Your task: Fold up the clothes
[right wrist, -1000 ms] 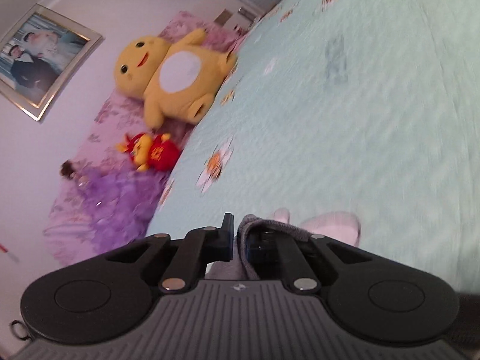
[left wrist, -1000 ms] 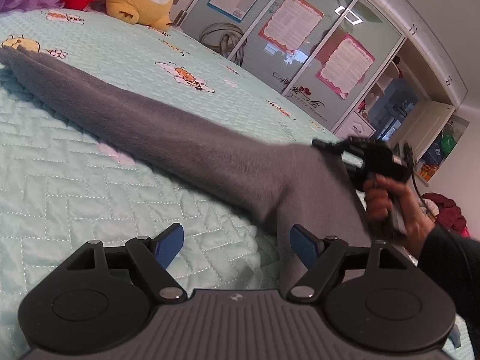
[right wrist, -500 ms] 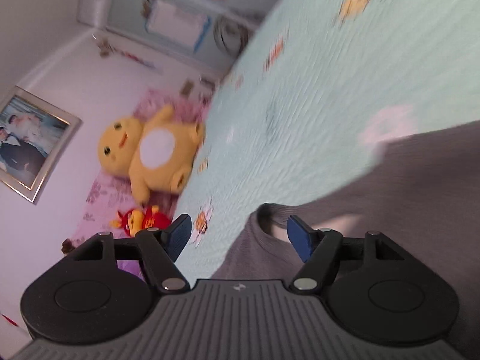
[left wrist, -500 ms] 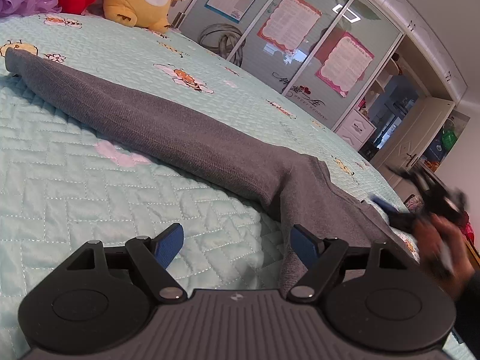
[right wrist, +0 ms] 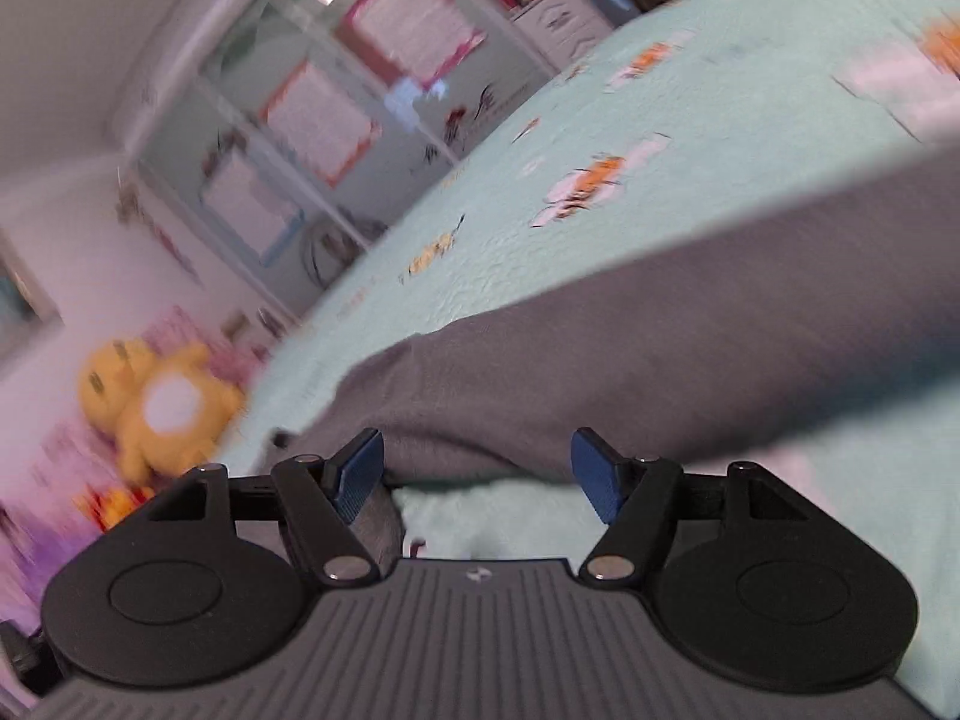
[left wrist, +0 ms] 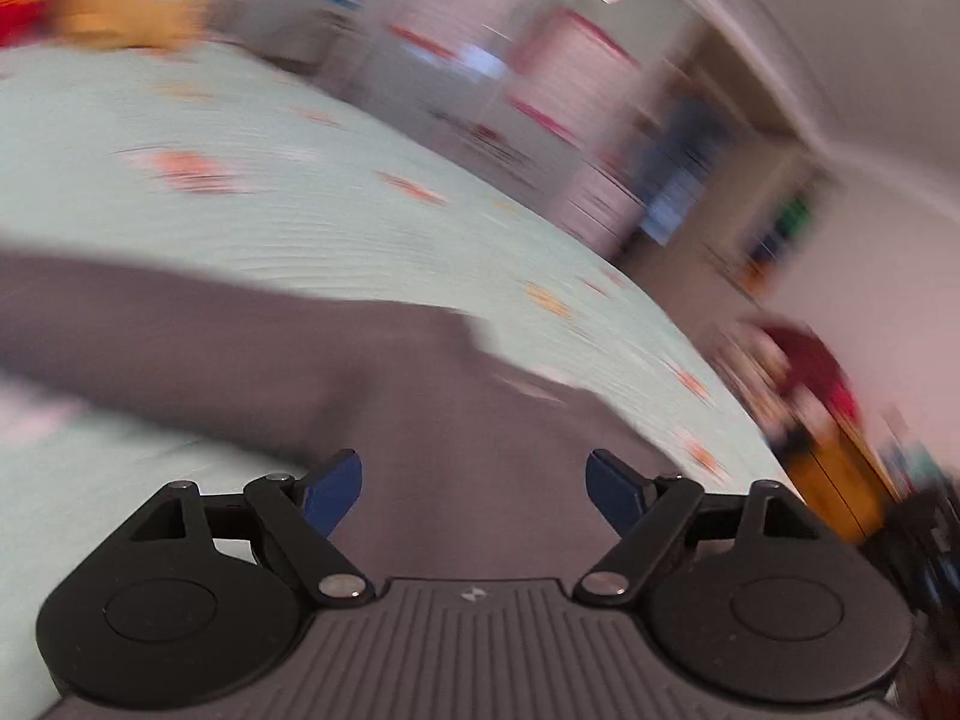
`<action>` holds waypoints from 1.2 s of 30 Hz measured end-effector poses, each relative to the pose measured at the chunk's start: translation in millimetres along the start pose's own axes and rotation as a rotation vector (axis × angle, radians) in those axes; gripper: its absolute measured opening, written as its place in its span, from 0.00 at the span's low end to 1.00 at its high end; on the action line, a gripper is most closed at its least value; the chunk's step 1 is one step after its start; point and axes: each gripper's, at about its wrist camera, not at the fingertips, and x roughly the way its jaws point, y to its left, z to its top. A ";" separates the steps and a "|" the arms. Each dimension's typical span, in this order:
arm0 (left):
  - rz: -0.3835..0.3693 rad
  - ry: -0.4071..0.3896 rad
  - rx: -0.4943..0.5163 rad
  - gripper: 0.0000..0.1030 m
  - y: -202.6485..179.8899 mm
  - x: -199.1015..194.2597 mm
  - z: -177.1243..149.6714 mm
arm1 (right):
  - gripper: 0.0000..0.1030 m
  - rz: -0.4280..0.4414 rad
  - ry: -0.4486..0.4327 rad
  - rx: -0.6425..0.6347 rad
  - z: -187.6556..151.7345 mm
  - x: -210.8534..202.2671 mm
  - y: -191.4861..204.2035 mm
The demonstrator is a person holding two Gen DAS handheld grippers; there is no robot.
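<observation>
Grey garment [right wrist: 630,360] lies spread on the mint quilted bed [right wrist: 690,138]; yellow plush toy [right wrist: 159,408] far left by the wall; left tongs [left wrist: 474,489] released, poised over the cloth, view blurred; right tongs [right wrist: 477,471] released, just above the garment's near edge.

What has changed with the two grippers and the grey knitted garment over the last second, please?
The right gripper, shut on the grey knitted garment a second ago, has let go and now hangs open over it. The garment has dropped flat onto the mint quilted bedspread. The left gripper has swung sideways, blurring its view. It stayed open and holds nothing; the yellow plush toy is still at the head of the bed.
</observation>
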 end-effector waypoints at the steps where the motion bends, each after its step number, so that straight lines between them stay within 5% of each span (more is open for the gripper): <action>1: -0.052 0.034 -0.001 0.87 -8.3 22.9 13.1 | 0.67 0.034 -0.028 0.041 -0.4 -0.2 -3.9; 4: -0.116 0.145 -0.085 0.88 -12.8 110.0 50.0 | 0.66 0.073 -0.055 0.089 2.5 2.7 -14.9; 8: -0.145 0.286 -0.248 0.88 2.4 216.0 80.4 | 0.66 0.019 -0.030 -0.025 0.0 9.4 -3.2; 13: -0.080 0.441 -0.292 0.87 13.4 295.2 79.5 | 0.67 -0.001 -0.032 -0.068 -4.0 11.7 0.5; 17: -0.188 0.452 -0.372 0.87 15.0 317.4 77.0 | 0.67 0.003 -0.034 -0.070 -4.4 7.8 -1.2; 20: -0.286 0.536 -0.398 0.87 7.6 330.3 71.7 | 0.68 0.005 -0.036 -0.073 -4.8 4.9 -2.5; 25: -0.325 0.613 -0.344 0.86 -0.2 347.0 66.3 | 0.69 0.009 -0.038 -0.076 -5.4 0.0 -4.6; 32: -0.403 0.605 -0.359 0.86 -15.9 369.9 57.2 | 0.70 0.010 -0.041 -0.079 -6.2 -0.7 -4.1; 34: -0.398 0.564 -0.335 0.80 -21.1 372.3 57.6 | 0.71 0.009 -0.041 -0.080 -6.7 -1.1 -3.8; 36: -0.372 0.531 -0.307 0.61 -25.6 377.4 58.6 | 0.71 0.008 -0.042 -0.084 -7.4 -1.8 -3.8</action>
